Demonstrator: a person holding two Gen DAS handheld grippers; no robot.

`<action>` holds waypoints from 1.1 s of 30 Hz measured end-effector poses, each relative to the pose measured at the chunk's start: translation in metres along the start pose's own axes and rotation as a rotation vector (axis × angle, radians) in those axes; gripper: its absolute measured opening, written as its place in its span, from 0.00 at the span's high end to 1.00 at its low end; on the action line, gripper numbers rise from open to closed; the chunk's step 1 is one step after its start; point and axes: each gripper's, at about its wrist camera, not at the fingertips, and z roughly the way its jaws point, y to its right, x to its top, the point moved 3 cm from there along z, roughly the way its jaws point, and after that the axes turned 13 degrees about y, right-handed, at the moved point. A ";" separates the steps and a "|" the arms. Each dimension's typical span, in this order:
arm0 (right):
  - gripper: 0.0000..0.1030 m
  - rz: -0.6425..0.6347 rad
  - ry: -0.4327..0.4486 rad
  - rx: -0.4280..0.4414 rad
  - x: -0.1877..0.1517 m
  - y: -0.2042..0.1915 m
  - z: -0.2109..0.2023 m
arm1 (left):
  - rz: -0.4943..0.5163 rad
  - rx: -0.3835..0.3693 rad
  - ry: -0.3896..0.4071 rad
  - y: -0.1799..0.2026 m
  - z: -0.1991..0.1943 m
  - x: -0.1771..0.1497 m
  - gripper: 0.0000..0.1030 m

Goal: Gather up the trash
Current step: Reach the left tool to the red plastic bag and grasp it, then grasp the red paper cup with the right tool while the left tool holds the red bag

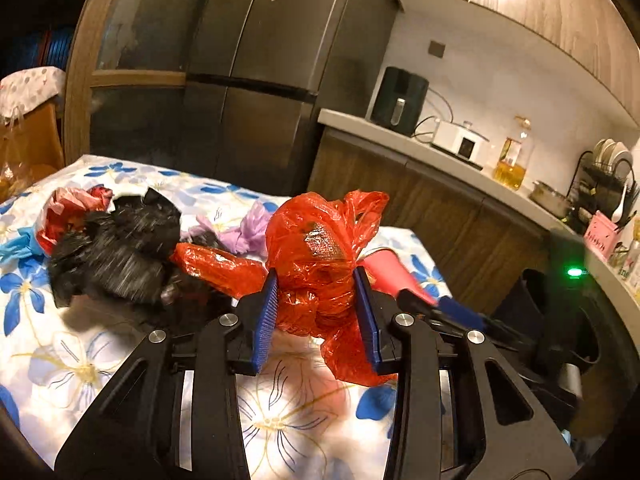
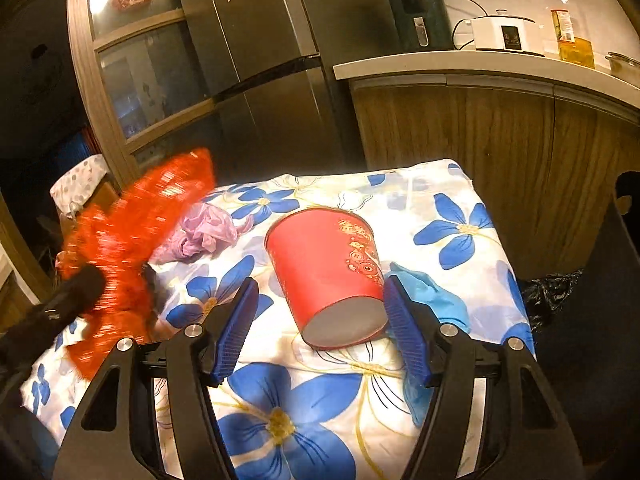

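My left gripper (image 1: 317, 300) is shut on a crumpled red plastic bag (image 1: 320, 232), which hangs off the flowered tablecloth (image 1: 80, 360). In the right wrist view the same bag (image 2: 132, 240) is a red blur at the left. A red paper cup (image 2: 324, 268) lies on its side on the cloth (image 2: 460, 200), base toward the camera. My right gripper (image 2: 322, 282) is open around it: the right pad is at the cup's edge and the left pad stands clear. In the left wrist view the cup (image 1: 384, 268) and the right gripper's blue fingers (image 1: 456, 308) show at the right.
A black bag (image 1: 120, 248), a purple bag (image 1: 244, 228) (image 2: 204, 232), a red-pink bag (image 1: 72, 204) and blue gloves (image 1: 16, 248) (image 2: 432, 296) lie on the table. A black liner (image 2: 552, 292) shows past the right edge. The fridge (image 1: 260, 80) and counter (image 2: 480, 68) stand behind.
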 end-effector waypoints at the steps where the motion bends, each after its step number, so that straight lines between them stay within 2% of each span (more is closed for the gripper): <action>1: 0.37 -0.003 -0.006 0.000 0.000 -0.001 0.002 | -0.002 -0.002 0.004 -0.001 -0.003 0.001 0.66; 12: 0.35 -0.021 -0.015 -0.043 0.007 0.000 0.019 | -0.012 -0.030 0.012 -0.005 -0.016 0.008 0.65; 22: 0.35 -0.052 -0.059 -0.067 0.009 -0.004 0.047 | -0.013 -0.037 0.010 -0.010 -0.016 0.008 0.65; 24: 0.44 -0.051 -0.070 -0.071 0.007 -0.004 0.050 | -0.015 -0.037 0.010 -0.011 -0.016 0.008 0.65; 33: 0.48 -0.065 -0.055 -0.067 0.006 -0.006 0.049 | -0.021 -0.037 0.003 -0.012 -0.017 0.008 0.65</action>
